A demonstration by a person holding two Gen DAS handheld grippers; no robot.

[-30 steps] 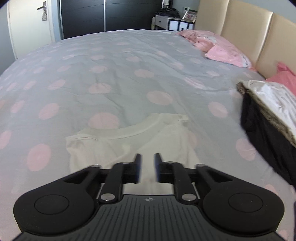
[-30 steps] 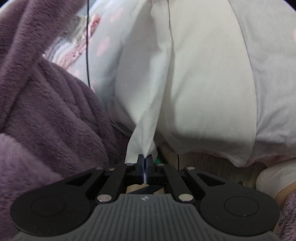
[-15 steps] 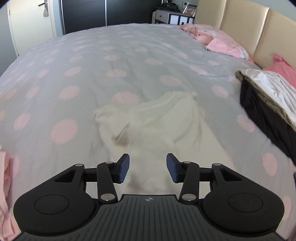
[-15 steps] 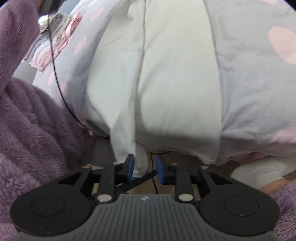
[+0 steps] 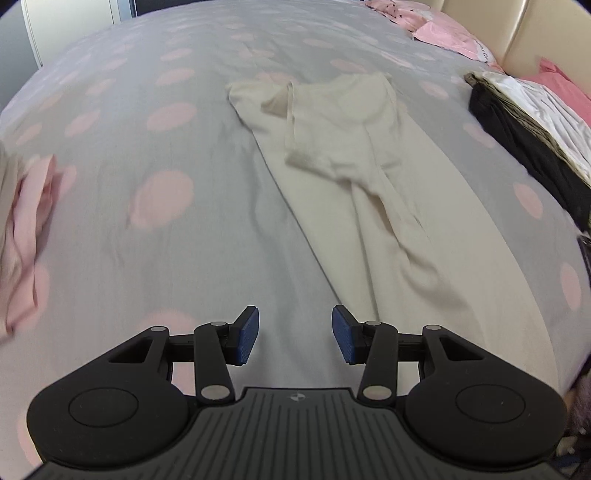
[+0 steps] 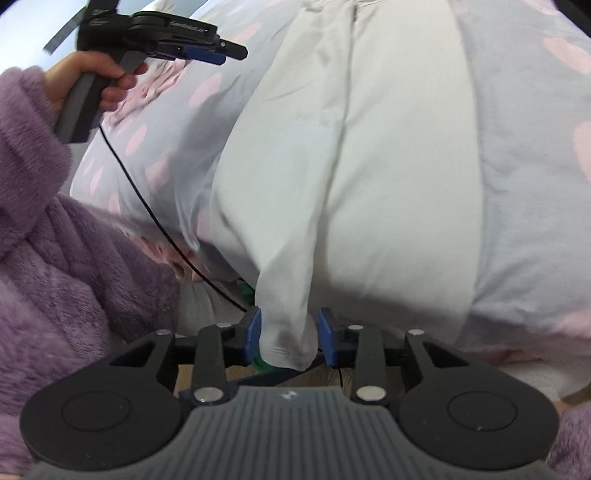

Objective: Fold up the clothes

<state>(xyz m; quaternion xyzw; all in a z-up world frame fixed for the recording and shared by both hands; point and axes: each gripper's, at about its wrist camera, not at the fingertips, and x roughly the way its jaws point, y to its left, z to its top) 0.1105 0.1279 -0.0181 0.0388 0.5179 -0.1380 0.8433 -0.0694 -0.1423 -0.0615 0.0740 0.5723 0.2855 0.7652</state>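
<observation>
- On the bed point(image 5: 177, 236): cream top point(image 5: 369, 177), thin, limp, light.
- Right gripper point(image 6: 289, 332) just opened; hem between spread jaws, unpinched.
- Left gripper point(image 5: 295, 338) spread, empty.
- I'd pinch hem corners or shoulders.

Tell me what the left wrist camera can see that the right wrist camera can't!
Only the left wrist view shows the cream shirt's collar end, the dark clothes pile, pink pillows and a pink garment. Only the right wrist view shows the person's hand holding the left gripper, a purple fleecy sleeve and the shirt's hem hanging between the right gripper's jaws, which have just been opening. Both show the shirt on the spotted bedspread.
</observation>
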